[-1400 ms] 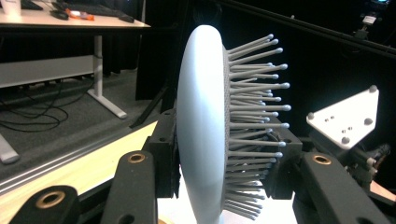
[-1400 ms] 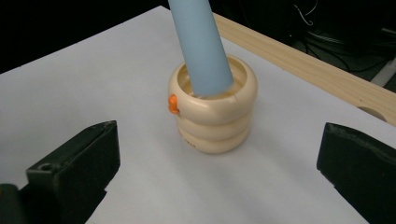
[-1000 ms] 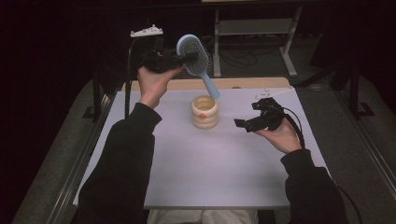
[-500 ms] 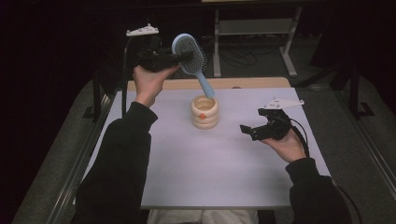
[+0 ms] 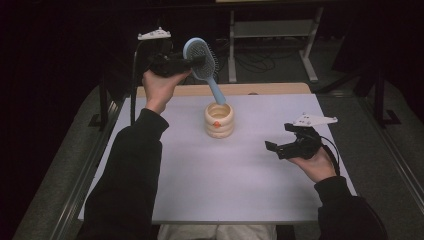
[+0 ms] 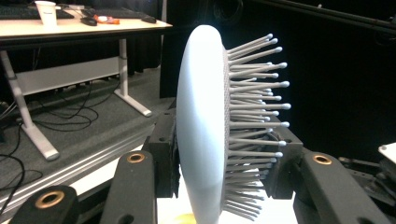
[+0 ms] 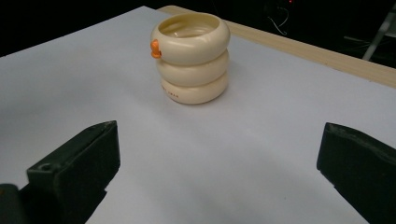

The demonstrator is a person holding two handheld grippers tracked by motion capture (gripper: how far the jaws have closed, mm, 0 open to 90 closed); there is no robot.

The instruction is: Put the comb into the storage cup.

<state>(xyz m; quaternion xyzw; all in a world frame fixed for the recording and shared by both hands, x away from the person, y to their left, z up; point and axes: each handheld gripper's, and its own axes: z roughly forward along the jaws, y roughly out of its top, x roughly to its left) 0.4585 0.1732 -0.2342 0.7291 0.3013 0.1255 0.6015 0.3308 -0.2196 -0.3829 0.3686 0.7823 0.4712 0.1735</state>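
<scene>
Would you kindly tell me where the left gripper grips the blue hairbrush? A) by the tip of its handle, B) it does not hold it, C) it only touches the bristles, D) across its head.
D: the left gripper is shut across the head of the hairbrush, one jaw on the smooth back and one on the bristle side, while the handle points down toward the cream holder.

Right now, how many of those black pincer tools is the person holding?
2. The left gripper is raised above the table's far edge, clamped on the head of a light blue hairbrush. The right gripper hangs open and empty above the white table, right of the cream ringed holder.
</scene>
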